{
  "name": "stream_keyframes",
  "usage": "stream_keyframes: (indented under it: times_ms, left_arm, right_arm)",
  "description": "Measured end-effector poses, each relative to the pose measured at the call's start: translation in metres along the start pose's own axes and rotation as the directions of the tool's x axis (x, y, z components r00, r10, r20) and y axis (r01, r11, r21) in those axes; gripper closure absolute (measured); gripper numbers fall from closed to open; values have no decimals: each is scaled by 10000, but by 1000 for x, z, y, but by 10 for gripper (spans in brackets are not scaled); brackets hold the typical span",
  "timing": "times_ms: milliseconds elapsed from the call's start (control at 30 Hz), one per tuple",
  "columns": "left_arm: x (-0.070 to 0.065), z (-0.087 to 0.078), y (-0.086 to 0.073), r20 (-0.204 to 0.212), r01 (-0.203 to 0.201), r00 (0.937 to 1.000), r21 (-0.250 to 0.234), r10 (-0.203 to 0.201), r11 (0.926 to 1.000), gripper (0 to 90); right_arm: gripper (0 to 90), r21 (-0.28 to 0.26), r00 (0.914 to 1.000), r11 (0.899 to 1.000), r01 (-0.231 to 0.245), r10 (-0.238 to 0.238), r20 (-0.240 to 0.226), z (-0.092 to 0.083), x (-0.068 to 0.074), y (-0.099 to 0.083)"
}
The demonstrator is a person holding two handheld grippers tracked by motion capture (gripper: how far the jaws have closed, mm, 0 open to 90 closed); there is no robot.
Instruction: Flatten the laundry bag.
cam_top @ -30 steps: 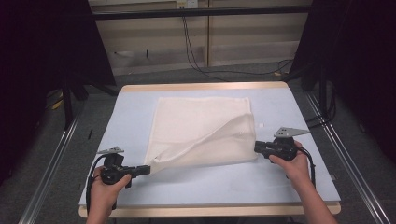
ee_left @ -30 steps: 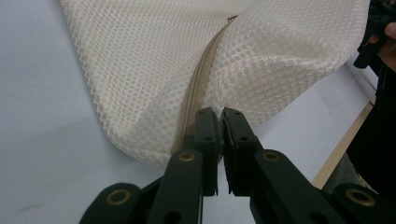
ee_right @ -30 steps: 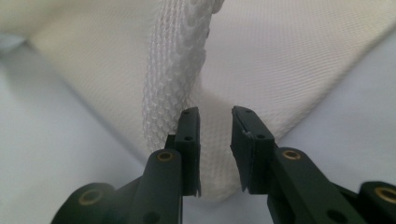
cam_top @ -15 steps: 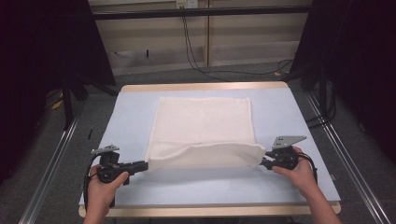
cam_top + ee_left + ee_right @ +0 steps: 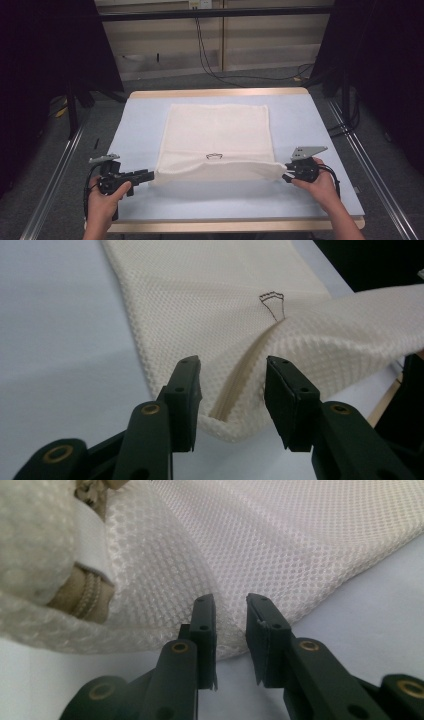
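A: Since a second ago the lifted flap has come down; cream mesh bag (image 5: 216, 142) now folded flat on the pale blue table (image 5: 300, 125), fold edge along the near side.

B: High view, grippers?

A: Left gripper (image 5: 150, 176) at the bag's near left corner, right gripper (image 5: 286, 176) at the near right corner. Grey carpet and floor rails (image 5: 55, 175) around the table, cables on the far floor. Nothing blocks the bag.

B: Left gripper view?

A: Honeycomb weave, beige zipper strip (image 5: 240, 377) running to the corner, small dark stitched mark (image 5: 272, 302). Jaws have just been opening; corner sits between them, pads (image 5: 185, 395) clear of the fabric. Left gripper (image 5: 232, 400) has let go.

B: Right gripper view?

A: Fine white mesh, bunched fold with tan zipper tape (image 5: 82, 597) at left, which the high view can't resolve. Right gripper (image 5: 230, 630) jaws narrow, a thin gap; mesh edge lies in it, but can't tell if it's pinched.
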State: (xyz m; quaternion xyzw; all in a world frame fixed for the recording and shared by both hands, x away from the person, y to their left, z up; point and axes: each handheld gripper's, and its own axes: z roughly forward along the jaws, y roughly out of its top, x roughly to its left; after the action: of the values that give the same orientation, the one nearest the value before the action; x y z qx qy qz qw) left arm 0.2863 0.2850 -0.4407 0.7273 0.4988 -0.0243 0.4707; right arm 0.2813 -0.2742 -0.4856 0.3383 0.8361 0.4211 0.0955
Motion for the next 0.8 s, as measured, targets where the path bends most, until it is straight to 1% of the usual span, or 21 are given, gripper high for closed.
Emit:
stream_keyframes:
  times_ms: [100,133,200,233,267,300,400,433,467,500,533,567,633,667,700,733,800]
  left_arm:
    - [2,-1,0,-256,12,9997,31,-11,10000,571]
    - [3,-1,0,-224,79,9997,23,-78,10000,569]
    - [4,0,0,-327,23,9995,93,-20,10000,555]
    - [4,3,-1,-432,32,9991,112,-27,9999,552]
    - [4,6,-1,-504,-7,9987,197,17,9998,537]
    - [5,9,-1,-581,-74,9983,350,94,9994,526]
    - [6,20,-2,-696,-137,9974,606,180,9981,488]
    - [6,23,-2,-712,-180,9972,755,234,9970,487]
    - [7,26,-2,-765,-297,9964,919,368,9953,485]
    - [7,28,-2,-843,-352,9955,982,435,9946,473]
    - [8,29,-2,-955,-381,9943,1079,484,9934,452]
    - [8,31,-2,-1109,-441,9922,1101,563,9929,431]
    - [10,33,-2,-1326,-579,9885,1170,734,9914,401]
    - [11,35,-2,-1483,-684,9853,1155,853,9910,386]
    - [12,37,-3,-1544,-717,9841,1078,880,9916,366]
    - [13,38,-4,-1655,-947,9797,1144,1129,9889,348]
    - [13,42,-6,-1810,-1184,9737,1177,1385,9860,338]
  right_arm:
    - [742,78,10000,10000,39,-40,21,0,1,0]
    - [742,75,9999,10000,60,-61,81,0,1,0]
    - [741,86,9999,9999,55,-55,92,1,2,0]
    - [740,83,10000,9999,55,-56,37,1,2,0]
    - [739,99,10000,9999,63,-63,76,0,2,0]
    - [738,98,9999,9999,67,-67,76,0,2,0]
    - [727,72,9999,9999,81,-81,75,0,2,0]
    - [719,86,9999,10000,24,-25,154,0,3,1]
    - [692,66,9999,10000,-34,33,169,0,3,1]
    - [625,41,9993,9999,-106,104,351,-1,4,1]
    - [577,45,9976,9996,-265,261,634,-2,5,2]
    - [566,36,9961,9991,-429,425,775,-3,5,2]
    - [509,-236,9908,9967,-772,793,1101,-5,7,3]
    - [499,-317,9888,9951,-937,967,1135,-6,7,4]
    - [483,-459,9864,9927,-1116,1162,1161,-7,9,4]
    - [466,-565,9848,9903,-1268,1325,1123,-7,11,5]
    - [418,-533,9790,9870,-1517,1575,1298,-7,16,6]
